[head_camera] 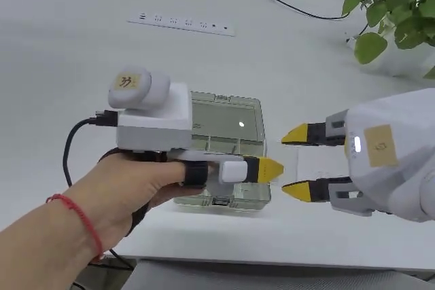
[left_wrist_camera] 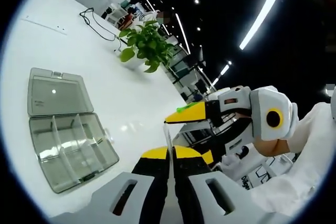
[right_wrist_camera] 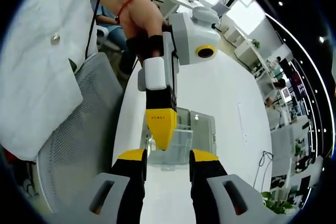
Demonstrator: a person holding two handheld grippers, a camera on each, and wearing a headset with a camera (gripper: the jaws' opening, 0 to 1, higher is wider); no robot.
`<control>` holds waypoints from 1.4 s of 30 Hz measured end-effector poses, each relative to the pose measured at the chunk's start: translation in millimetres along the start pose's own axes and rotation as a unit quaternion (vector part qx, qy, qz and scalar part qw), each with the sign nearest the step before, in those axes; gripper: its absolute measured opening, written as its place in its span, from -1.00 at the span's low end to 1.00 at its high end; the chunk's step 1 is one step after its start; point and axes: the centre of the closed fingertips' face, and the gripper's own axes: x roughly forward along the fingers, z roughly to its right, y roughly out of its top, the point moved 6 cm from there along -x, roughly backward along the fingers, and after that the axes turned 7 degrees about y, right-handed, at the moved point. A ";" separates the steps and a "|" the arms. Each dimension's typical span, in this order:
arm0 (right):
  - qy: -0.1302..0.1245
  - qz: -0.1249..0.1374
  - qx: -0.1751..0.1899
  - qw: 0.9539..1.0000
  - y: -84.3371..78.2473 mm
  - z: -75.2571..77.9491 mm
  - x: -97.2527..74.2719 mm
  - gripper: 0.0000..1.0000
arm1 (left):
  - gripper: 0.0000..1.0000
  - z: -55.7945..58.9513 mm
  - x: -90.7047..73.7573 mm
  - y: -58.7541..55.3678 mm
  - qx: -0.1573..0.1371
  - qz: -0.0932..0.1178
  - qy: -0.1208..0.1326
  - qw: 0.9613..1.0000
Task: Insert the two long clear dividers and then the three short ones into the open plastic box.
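My left claw [left_wrist_camera: 170,153] is shut tight on a thin clear divider [left_wrist_camera: 168,136], holding it by 1 end. My right claw [head_camera: 299,162] is wide open with nothing in it, just right of the left one. The open box [head_camera: 204,202] sits on the bench [head_camera: 285,52], close by my left claw. I think the divider is light, stiff and slippery, so I should pinch its flat sides gently.

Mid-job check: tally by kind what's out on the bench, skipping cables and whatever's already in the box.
Claws: 2, left claw and right claw
Box: 1
Divider held in the left claw: 1
Power strip: 1
Plant: 1
Total: 6
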 end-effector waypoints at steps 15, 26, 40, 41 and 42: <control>0.033 0.077 0.085 0.993 1.7 13.1 -17.1 -0.40 | -1.00 -1.6 -5.2 0.2 0.145 0.000 -0.011 0.989; 0.150 0.137 0.155 0.967 4.5 12.1 -24.3 -0.69 | -1.00 5.7 -10.0 -7.7 0.299 -0.017 -0.053 0.953; 0.254 0.140 0.162 0.943 10.6 1.7 -16.6 -0.87 | -1.00 16.1 -15.6 -11.7 0.339 -0.008 -0.089 0.937; 0.254 0.140 0.162 0.943 9.3 1.8 -15.2 -0.87 | -1.00 16.5 -15.7 -11.4 0.339 -0.007 -0.090 0.936; 0.257 0.138 0.162 0.943 9.1 1.2 -14.3 -0.88 | -1.00 16.4 -16.0 -11.7 0.338 -0.008 -0.090 0.937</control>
